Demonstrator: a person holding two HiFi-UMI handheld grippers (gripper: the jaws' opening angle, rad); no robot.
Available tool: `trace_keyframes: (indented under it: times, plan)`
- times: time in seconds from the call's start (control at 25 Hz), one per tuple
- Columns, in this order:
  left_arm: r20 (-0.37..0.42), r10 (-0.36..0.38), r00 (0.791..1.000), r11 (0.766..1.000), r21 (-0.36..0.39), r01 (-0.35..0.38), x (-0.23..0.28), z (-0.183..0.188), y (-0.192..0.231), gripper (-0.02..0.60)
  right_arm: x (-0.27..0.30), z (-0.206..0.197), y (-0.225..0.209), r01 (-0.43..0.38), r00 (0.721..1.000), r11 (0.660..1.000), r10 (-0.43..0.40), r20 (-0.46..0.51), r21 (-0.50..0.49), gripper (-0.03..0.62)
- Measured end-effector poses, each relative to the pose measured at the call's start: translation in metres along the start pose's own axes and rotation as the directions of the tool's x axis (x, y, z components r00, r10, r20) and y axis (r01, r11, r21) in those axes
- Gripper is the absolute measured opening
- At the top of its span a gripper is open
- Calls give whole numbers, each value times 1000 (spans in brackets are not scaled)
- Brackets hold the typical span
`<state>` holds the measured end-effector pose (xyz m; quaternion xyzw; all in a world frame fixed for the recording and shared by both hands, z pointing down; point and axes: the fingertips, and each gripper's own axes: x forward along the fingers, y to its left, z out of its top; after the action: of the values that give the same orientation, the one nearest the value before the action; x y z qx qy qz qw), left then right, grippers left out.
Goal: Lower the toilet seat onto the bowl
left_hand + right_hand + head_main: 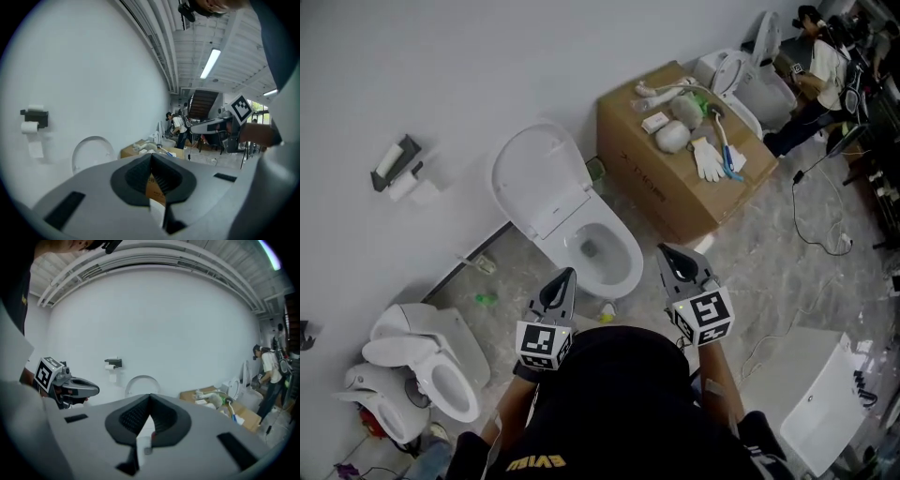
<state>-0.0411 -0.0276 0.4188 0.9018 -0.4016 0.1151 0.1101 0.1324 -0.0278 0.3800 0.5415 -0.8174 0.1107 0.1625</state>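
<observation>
Toilet seat (542, 178): white, oval, raised, leaning back against wall (441, 75). Not on bowl. Seat and lid read as one panel, cannot separate them. Lies at 10 o'clock of bowl (630, 270), joined at bowl's rear edge. Bowl: white, oval, open, rim bare, dark drain at centre. Front end points to 4 o'clock.

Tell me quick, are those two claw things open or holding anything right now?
Left gripper: closed, holding nothing.
Right gripper: closed, holding nothing.
</observation>
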Motion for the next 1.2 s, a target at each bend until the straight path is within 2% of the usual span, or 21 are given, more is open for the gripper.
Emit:
trace_keyframes:
  times: [0.44, 1.04, 1.2]
  plan:
    - [-8, -43, 999, 999, 7, 43, 12, 10, -4, 12, -19, -1, -16, 51, 999, 999, -51, 12, 13, -8]
    - [-18, -9, 1000, 1000, 12, 9, 14, 13, 7, 12, -10, 1, -20, 58, 998, 998, -58, 13, -8, -6]
    - [-27, 13, 1000, 999, -45, -14, 12, 15, 10, 12, 0, -9, -24, 13, 998, 999, -15, -54, -37, -6]
